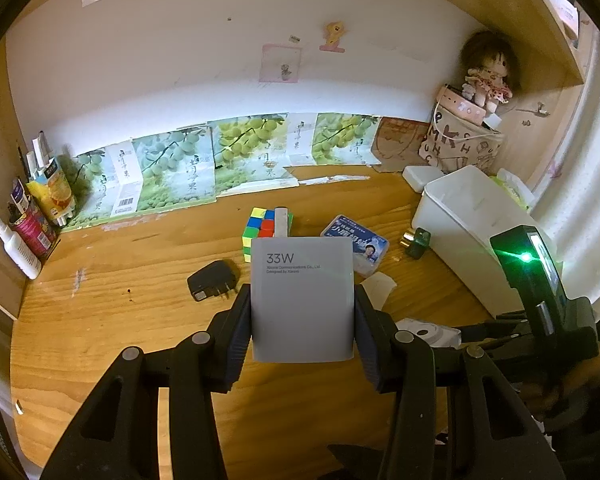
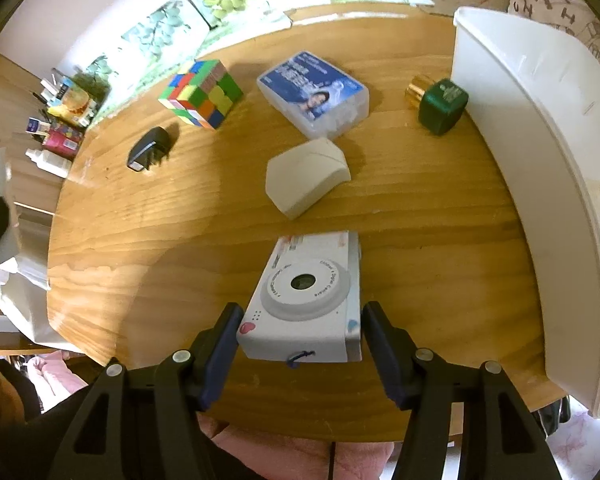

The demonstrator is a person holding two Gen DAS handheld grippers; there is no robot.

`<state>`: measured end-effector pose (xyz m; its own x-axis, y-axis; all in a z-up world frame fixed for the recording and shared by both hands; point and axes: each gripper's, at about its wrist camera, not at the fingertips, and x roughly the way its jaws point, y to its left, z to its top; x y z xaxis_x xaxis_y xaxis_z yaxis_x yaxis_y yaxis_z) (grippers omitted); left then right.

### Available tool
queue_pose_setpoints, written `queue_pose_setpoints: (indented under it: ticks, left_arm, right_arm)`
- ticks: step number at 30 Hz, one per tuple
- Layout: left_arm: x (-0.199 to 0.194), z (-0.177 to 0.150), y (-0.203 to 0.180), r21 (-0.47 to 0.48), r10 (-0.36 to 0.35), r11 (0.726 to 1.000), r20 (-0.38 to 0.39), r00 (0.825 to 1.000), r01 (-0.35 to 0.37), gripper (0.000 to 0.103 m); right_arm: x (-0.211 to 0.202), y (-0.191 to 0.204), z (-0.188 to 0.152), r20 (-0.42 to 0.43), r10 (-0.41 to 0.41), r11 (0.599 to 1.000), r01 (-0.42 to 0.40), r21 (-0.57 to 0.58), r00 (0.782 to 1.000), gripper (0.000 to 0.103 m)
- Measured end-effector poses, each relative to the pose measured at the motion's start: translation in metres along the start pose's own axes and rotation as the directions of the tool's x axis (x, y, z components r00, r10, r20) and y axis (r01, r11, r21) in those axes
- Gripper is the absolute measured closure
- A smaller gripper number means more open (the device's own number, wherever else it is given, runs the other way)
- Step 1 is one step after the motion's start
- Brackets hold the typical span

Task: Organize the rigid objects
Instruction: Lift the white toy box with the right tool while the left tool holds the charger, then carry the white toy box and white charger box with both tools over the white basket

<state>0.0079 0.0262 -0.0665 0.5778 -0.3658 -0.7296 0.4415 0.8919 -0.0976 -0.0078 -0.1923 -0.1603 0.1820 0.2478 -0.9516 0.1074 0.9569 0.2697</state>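
Observation:
My left gripper [image 1: 302, 300] is shut on a white 33W charger block [image 1: 302, 280], held above the wooden table [image 1: 120, 320]. In the right wrist view a white toy camera [image 2: 304, 300] sits lens-up between the pads of my right gripper [image 2: 300, 312], which is shut on its two sides, pointing steeply down. The same camera [image 1: 424, 332] shows partly behind my left finger. A tall white bin [image 2: 520, 120] stands to the right. On the table lie a colour cube [image 2: 200, 92], a black plug adapter [image 2: 150, 148], a clear box with a blue label [image 2: 312, 92], a green bottle with a gold cap [image 2: 440, 104] and a white wedge-shaped piece [image 2: 308, 176].
Grape-printed cartons [image 1: 172, 168] line the back wall. Bottles and packets [image 1: 32, 220] crowd the left corner. A doll on a printed bag [image 1: 472, 128] fills the back right corner behind the bin [image 1: 460, 208]. The table's near edge [image 2: 340, 436] is just under my right gripper.

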Motion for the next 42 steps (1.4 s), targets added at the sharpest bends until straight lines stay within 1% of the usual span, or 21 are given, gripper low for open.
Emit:
queue_pose_setpoints:
  ticks: [7,18,24,33,42]
  left_arm:
    - [-0.004,0.001,-0.002,-0.011,-0.011,1.0,0.017,1.0,0.011,0.053]
    - [-0.007,0.007,-0.004,-0.035,-0.009,0.999,0.042,0.999,0.011,0.053]
    - [-0.004,0.016,-0.014,-0.054,-0.003,0.999,0.061,0.998,0.007,0.053]
    - [0.002,0.035,-0.045,-0.094,0.003,0.996,0.079,0.997,0.005,0.053]
    - [0.007,0.058,-0.094,-0.092,-0.024,0.995,0.117,0.993,0.035,0.053]
  right_arm:
    - [0.007,0.013,0.002,0.001,-0.012,1.0,0.012,-0.005,1.0,0.042]
    - [-0.007,0.009,-0.001,0.029,-0.032,0.999,0.033,-0.029,0.999,0.042]
    - [-0.021,-0.001,-0.001,0.049,-0.024,0.999,0.026,-0.045,0.999,0.042]
    - [-0.057,-0.024,0.009,0.084,-0.019,0.995,0.028,-0.1,0.996,0.042]
    - [-0.105,-0.061,0.024,0.146,-0.02,0.99,0.041,-0.137,0.989,0.042]
